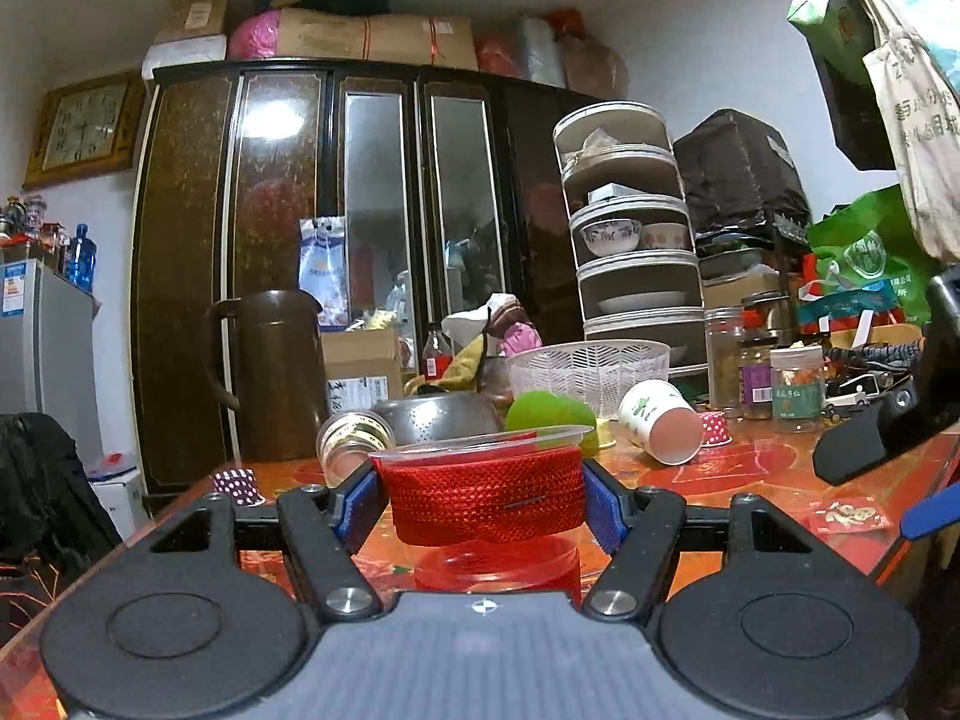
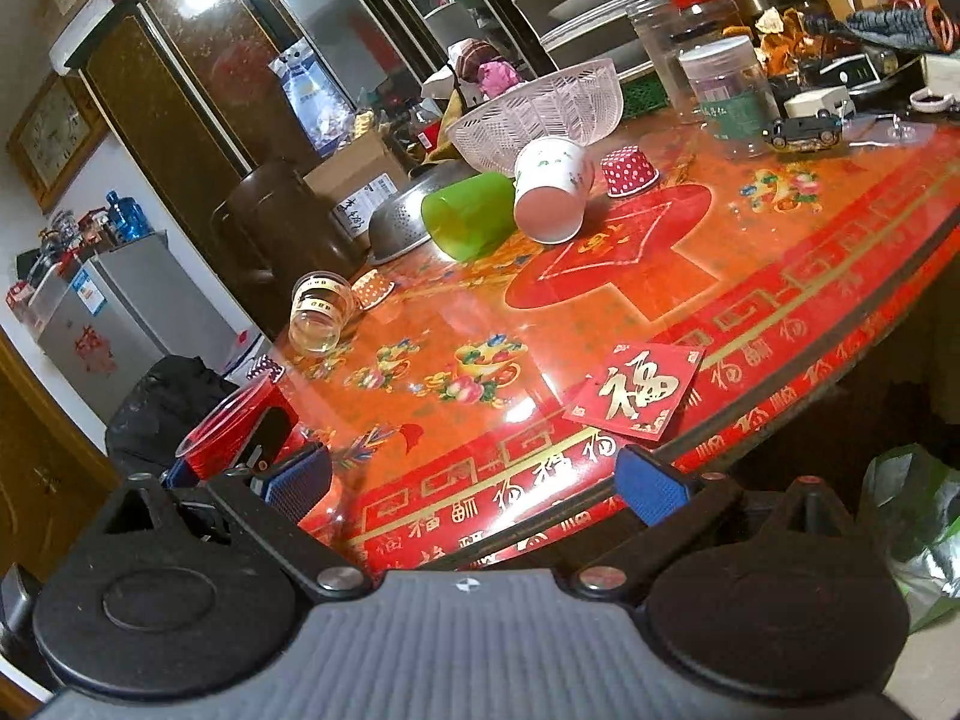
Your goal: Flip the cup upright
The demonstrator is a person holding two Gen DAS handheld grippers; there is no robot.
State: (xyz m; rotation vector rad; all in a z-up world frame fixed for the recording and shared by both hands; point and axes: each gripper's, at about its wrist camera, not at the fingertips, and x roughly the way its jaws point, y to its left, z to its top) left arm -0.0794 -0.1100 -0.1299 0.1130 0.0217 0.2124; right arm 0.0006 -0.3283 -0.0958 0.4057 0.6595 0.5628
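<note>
My left gripper [image 1: 483, 507] is shut on a clear plastic cup with a red woven sleeve [image 1: 486, 495]. The cup stands upright, rim up, at the near left edge of the table. It also shows in the right wrist view [image 2: 231, 432] with the left gripper around it. My right gripper [image 2: 474, 483] is open and empty, hovering over the table's front edge. It shows in the left wrist view at the right [image 1: 888, 432].
On the orange table [image 2: 600, 300] lie a white paper cup [image 2: 549, 192], a green cup [image 2: 468, 222] and a clear glass [image 2: 318, 312], all on their sides. Small dotted cupcake cups [image 2: 627, 171], a colander [image 1: 438, 417], a white basket [image 1: 588, 369], jars and a brown jug [image 1: 273, 372] stand behind. A red card [image 2: 633, 390] lies near the front.
</note>
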